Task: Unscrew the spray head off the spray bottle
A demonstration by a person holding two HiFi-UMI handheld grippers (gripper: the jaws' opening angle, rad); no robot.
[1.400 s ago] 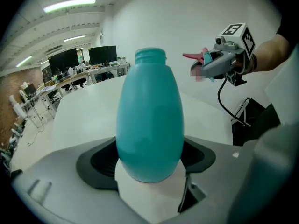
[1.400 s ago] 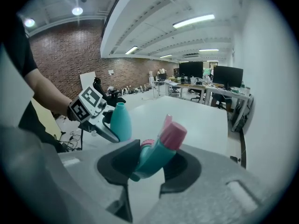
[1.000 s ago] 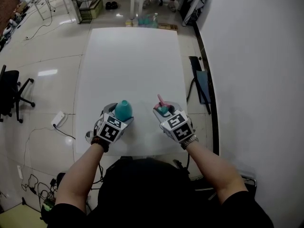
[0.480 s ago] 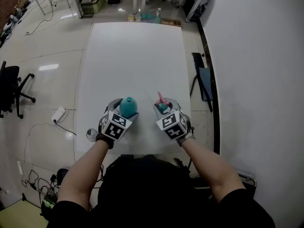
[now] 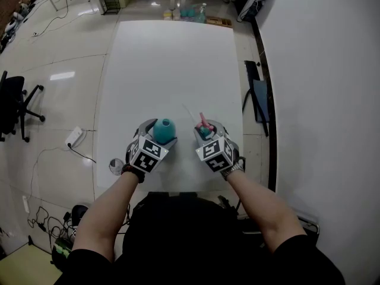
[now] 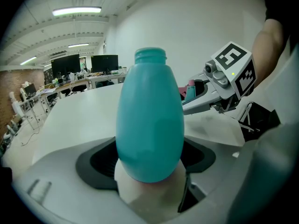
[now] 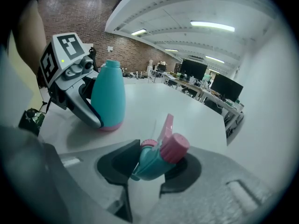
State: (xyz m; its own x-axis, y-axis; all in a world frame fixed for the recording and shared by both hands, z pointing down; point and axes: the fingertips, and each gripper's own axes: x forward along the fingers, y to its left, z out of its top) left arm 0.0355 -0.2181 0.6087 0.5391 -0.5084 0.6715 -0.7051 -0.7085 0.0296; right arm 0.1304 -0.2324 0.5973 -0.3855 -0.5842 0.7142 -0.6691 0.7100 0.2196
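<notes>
Head is off the bottle. Left gripper (image 5: 158,138) is clamped on the spray bottle (image 5: 164,130), which stands upright near the tabletop's (image 5: 172,64) near edge, left of middle. Right gripper (image 5: 206,135) is closed on the spray head (image 5: 203,127), also by the near edge and toward the right side, apart from the bottle. Head view only gives the bottle top-down as a teal blob, with both marker cubes in front, so jaw contact isn't readable there. Left gripper view fills that in: both pads of the left gripper (image 6: 149,169) press the lower body of the spray bottle (image 6: 149,120), and the neck is bare and open with the threads showing. It also catches the right gripper (image 6: 202,101) side-on with a bit of the spray head (image 6: 190,90) poking out. Right gripper view shows what neither of the others does: the spray bottle's (image 7: 108,96) pink base sits flat on the tabletop, with the left gripper (image 7: 84,107) gripping it low. In the right gripper's (image 7: 148,168) own jaws, the spray head (image 7: 161,154) lies tilted, with teal body, pink nozzle cap and pink trigger pointing up. Whether the head touches the tabletop I can't tell. Only the gripper views show the monitors (image 6: 77,66) at the desks behind.
</notes>
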